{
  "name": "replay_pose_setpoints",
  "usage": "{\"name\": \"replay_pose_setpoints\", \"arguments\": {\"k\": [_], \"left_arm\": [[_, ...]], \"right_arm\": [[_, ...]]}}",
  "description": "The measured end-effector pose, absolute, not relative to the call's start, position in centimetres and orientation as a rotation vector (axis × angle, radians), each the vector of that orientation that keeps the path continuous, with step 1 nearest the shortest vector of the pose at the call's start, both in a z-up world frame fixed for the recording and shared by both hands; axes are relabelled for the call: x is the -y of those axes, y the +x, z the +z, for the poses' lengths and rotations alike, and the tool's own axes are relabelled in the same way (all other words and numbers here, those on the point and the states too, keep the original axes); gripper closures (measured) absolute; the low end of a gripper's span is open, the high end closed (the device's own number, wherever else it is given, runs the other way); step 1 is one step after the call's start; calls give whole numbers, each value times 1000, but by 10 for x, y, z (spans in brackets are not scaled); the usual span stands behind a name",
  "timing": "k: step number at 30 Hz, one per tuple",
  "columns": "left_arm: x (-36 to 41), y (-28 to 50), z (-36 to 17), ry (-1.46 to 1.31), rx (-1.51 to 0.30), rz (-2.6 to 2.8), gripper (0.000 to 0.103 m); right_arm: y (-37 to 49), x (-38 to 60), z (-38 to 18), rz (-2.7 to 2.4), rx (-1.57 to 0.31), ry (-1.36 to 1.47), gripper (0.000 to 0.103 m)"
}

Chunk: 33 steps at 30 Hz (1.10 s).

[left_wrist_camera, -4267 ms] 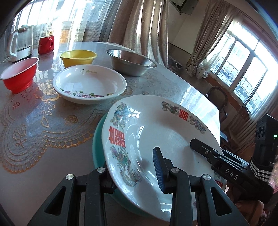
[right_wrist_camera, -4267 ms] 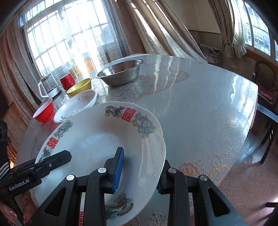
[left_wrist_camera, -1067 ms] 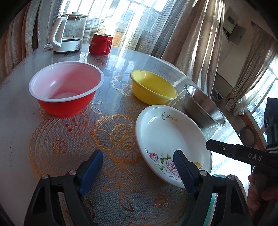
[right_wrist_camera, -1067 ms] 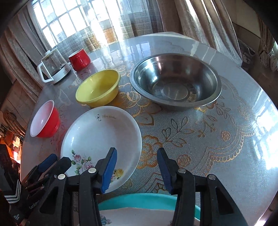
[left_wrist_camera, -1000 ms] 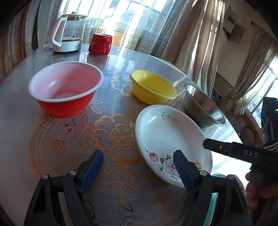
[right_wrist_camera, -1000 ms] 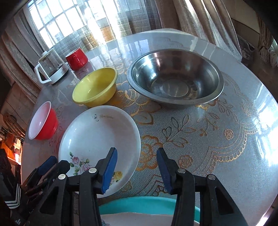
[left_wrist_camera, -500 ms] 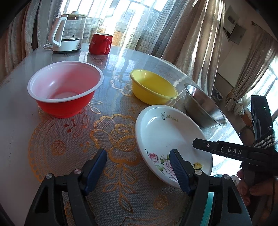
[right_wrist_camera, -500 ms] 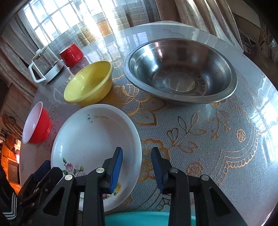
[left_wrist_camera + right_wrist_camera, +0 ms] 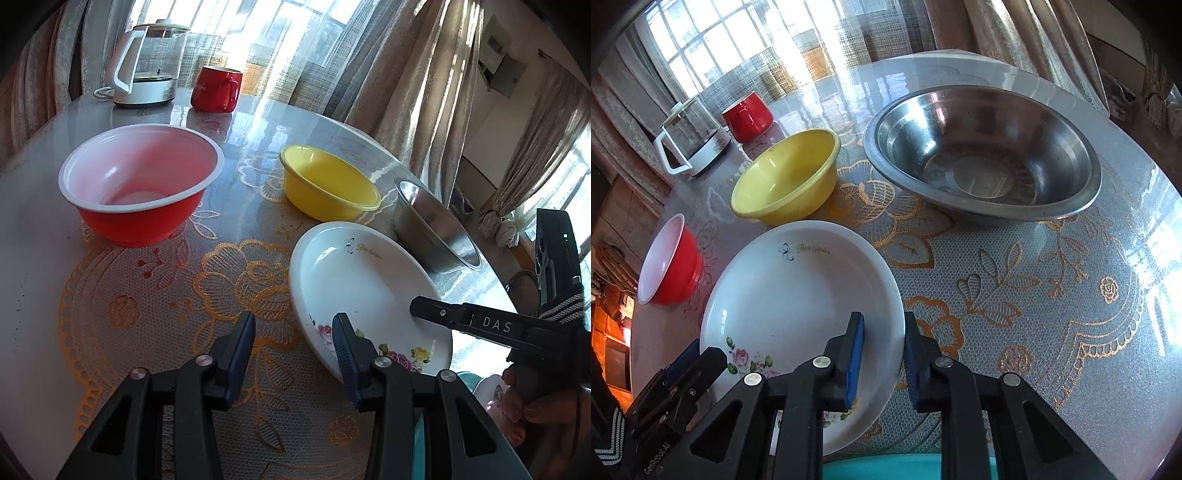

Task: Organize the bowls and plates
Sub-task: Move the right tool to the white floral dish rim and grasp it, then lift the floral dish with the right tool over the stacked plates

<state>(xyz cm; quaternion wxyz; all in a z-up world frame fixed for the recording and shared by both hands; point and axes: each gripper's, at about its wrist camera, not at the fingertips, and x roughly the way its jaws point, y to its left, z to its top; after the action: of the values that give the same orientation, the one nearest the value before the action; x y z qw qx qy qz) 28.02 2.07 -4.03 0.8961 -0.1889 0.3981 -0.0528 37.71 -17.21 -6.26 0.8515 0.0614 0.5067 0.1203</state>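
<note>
Both tools have just been closing on the shallow white rose-patterned ceramic plate (image 9: pixel 798 295), which lies on the tabletop (image 9: pixel 1052 295) beside the yellow plastic bowl (image 9: pixel 786 177). The right tool (image 9: pixel 882 339) pinches its near rim; the left tool (image 9: pixel 293 345) straddles the opposite edge, pads apparently not yet pressing. Next, probably finish the left grip, then lift level towards the teal plate (image 9: pixel 882 467).

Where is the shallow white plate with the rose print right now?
In the right wrist view the white rose-print plate lies on the table's lace mat, just in front of the yellow bowl, its near-right rim between the right gripper pads.
</note>
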Motion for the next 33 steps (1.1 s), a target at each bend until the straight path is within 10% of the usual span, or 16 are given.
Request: {"name": "replay_pose_setpoints", "arguments": {"k": [33], "left_arm": [[-3,262,-20,-292,-725,-225,68]], "right_arm": [[306,180,-29,255,-882,241,88]]}}
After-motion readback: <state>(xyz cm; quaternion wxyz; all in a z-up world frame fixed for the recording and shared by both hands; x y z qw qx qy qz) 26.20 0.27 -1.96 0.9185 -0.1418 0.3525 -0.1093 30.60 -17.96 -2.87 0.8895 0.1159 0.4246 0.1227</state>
